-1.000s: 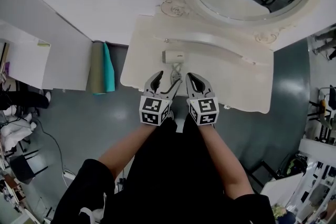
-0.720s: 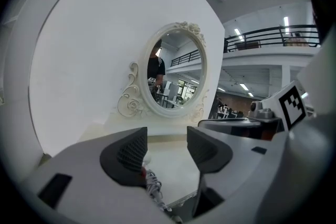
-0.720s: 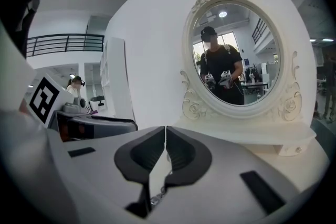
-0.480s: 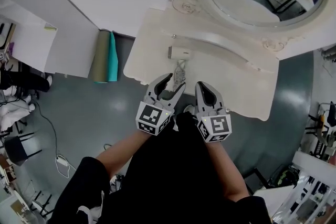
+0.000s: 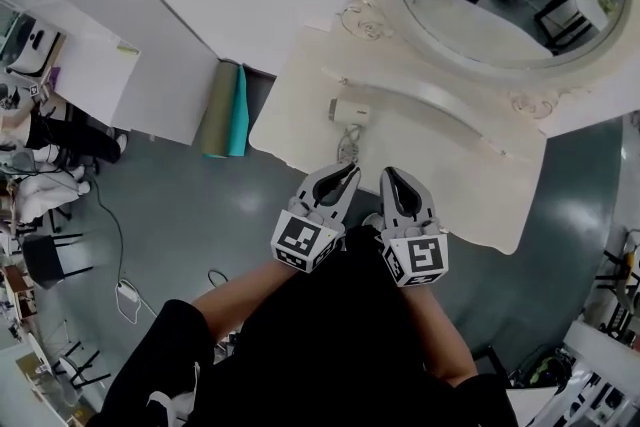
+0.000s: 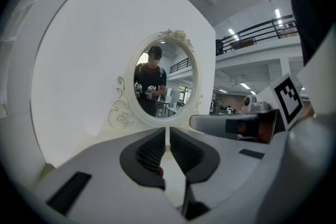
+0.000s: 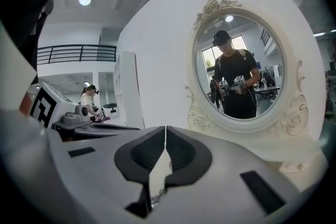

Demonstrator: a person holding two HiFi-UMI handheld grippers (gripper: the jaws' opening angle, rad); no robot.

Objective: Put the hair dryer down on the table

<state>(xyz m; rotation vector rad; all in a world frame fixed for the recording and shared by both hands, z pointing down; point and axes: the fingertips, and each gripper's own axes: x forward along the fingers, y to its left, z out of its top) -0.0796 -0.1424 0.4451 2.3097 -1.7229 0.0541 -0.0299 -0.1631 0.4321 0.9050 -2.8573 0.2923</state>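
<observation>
The white hair dryer [image 5: 349, 111] lies on the cream dressing table [image 5: 450, 185], with its cord [image 5: 347, 150] trailing towards the front edge. Neither gripper touches it. My left gripper [image 5: 345, 177] hovers over the table's front edge, below the dryer. Its jaws are closing and stand almost together, with nothing between them [image 6: 167, 131]. My right gripper [image 5: 392, 179] is beside it, shut and empty [image 7: 166, 129]. In both gripper views I see the oval mirror [image 6: 164, 84] but not the dryer.
An ornate oval mirror [image 5: 540, 75] stands at the back of the table against a white wall. Rolled green and teal mats [image 5: 225, 110] lean at the table's left. Grey floor surrounds the table, and a cable and plug [image 5: 128, 293] lie on it at the left.
The left jaws, wide open a second ago, have come nearly together. Both grippers have drawn back from the dryer towards the table's front edge. The dryer stays on the table.
</observation>
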